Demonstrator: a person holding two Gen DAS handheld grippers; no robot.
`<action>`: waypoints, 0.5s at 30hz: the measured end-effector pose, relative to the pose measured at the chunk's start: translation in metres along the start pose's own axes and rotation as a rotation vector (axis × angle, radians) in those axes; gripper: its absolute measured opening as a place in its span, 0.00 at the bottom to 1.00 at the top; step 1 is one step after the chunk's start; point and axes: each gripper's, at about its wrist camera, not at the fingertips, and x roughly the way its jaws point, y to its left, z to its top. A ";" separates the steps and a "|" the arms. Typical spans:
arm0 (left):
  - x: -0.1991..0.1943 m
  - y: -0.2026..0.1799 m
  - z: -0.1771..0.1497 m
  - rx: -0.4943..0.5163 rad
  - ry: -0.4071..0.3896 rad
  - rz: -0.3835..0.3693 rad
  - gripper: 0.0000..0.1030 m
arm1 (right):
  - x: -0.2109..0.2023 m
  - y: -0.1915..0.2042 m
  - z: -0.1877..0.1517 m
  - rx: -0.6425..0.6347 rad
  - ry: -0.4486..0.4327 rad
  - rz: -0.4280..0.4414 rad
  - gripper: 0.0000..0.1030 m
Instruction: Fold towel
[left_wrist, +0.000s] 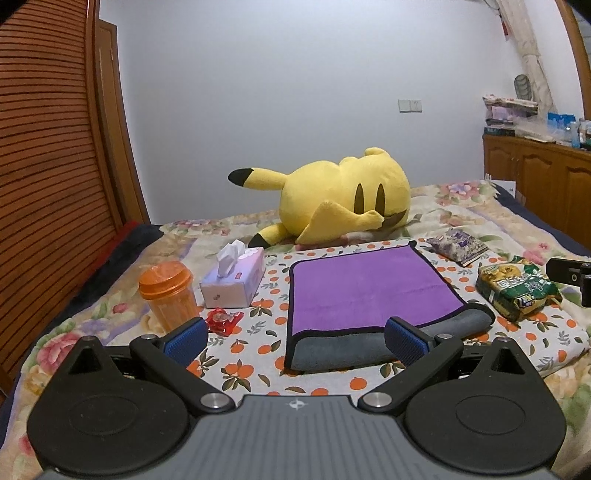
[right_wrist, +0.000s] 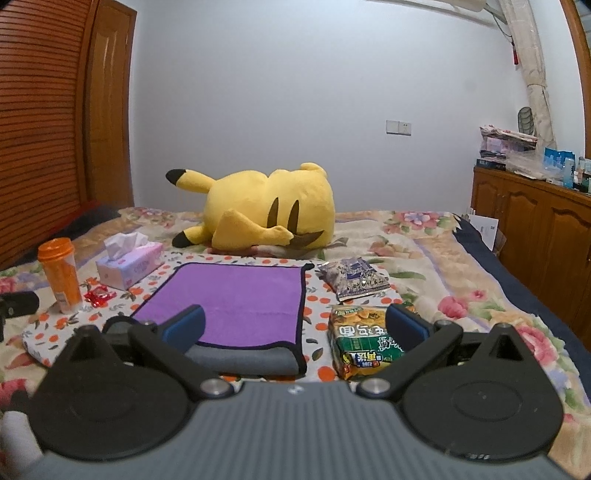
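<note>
We are hovering both grippers at the near edge of the orange-print cloth (left_wrist: 258, 325) on the bed. Left gripper (left_wrist: 295, 341) and right gripper (right_wrist: 295, 328): jaws spread, holding nothing. The towel (left_wrist: 365, 288) is lying mid-cloth, purple up, near edge already turned over grey. Risks: the noodle packet (right_wrist: 360, 347), sitting just beside the towel's right edge, is likely getting snagged; layers may be slipping apart if pinched singly.

Around the towel (left_wrist: 369, 288) we find: tissue box (left_wrist: 234, 282) and cup (left_wrist: 168, 295) left, snack packets (left_wrist: 517, 291) right, plush toy (left_wrist: 332, 199) behind; near edge open.
</note>
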 end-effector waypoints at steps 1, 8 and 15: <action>0.002 0.000 0.000 0.002 0.005 0.001 1.00 | 0.002 0.000 0.000 -0.003 0.003 0.001 1.00; 0.023 -0.002 0.002 0.031 0.048 0.001 1.00 | 0.021 0.005 0.000 -0.034 0.055 0.014 1.00; 0.042 -0.002 0.002 0.047 0.093 -0.007 1.00 | 0.037 0.005 0.002 -0.038 0.084 0.034 1.00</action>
